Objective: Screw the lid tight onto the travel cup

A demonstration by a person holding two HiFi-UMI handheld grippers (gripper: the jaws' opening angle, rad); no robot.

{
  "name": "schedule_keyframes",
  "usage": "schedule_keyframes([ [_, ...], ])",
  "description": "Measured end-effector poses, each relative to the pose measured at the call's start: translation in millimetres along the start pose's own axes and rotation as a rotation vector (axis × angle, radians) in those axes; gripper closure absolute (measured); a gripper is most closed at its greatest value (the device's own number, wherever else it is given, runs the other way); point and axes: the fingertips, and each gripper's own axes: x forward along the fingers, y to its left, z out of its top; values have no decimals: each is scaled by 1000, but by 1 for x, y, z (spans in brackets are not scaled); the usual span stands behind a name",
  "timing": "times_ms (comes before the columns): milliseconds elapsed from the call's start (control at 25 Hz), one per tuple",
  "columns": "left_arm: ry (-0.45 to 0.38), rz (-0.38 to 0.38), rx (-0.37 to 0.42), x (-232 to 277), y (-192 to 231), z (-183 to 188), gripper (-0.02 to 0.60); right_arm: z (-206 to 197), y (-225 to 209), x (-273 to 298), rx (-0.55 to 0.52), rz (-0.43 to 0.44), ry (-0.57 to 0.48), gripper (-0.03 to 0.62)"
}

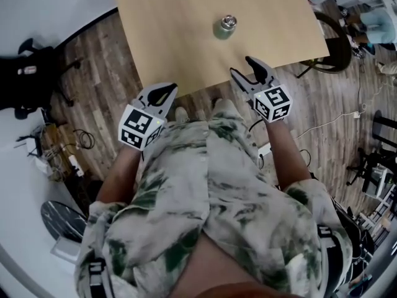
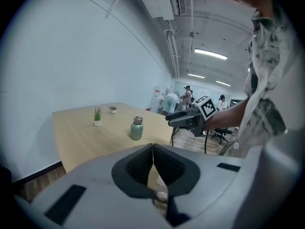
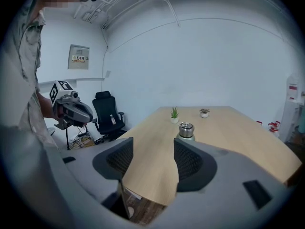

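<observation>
While both are held in the air just off the desk's (image 1: pixel 186 48) near edge, the left hand-held gripper (image 1: pixel 162 95) (image 2: pixel 152 150) is seen with its jaws pressed together on nothing, and the right hand-held gripper (image 1: pixel 244 68) (image 3: pixel 151 150) with its jaws standing apart and nothing between them. The green travel cup (image 1: pixel 226 27) (image 2: pixel 137 128) (image 3: pixel 186 130) is set upright well back from that edge, apart from both, with its silver lid on top. Two small potted plants (image 2: pixel 97 117) (image 3: pixel 174 114) are placed beyond it, toward the far edge.

Short-sleeved white shirt (image 1: pixel 186 185), green blotches
</observation>
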Motion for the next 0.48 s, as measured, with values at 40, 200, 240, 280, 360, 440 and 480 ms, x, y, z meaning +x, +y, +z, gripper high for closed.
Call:
schedule_keyframes([
  [40,0,3,-2,2,3,2,558,-1,-5,4,1,2,2,307],
  [200,-12,24,-22,16,11,14,558,0,-31,22,-11,13,12,286],
  [240,-14,29,-27,20,11,19,558,0,-39,27,-15,20,15,283],
  [280,-14,33,-30,25,11,23,558,-1,-46,32,-18,28,19,276],
  [360,-9,43,-34,34,12,30,558,-5,-60,44,-18,45,30,263],
  [440,-6,57,-42,43,15,36,558,-11,-72,57,-18,63,45,255],
  [480,-5,65,-46,48,17,39,558,-14,-79,63,-19,73,51,250],
])
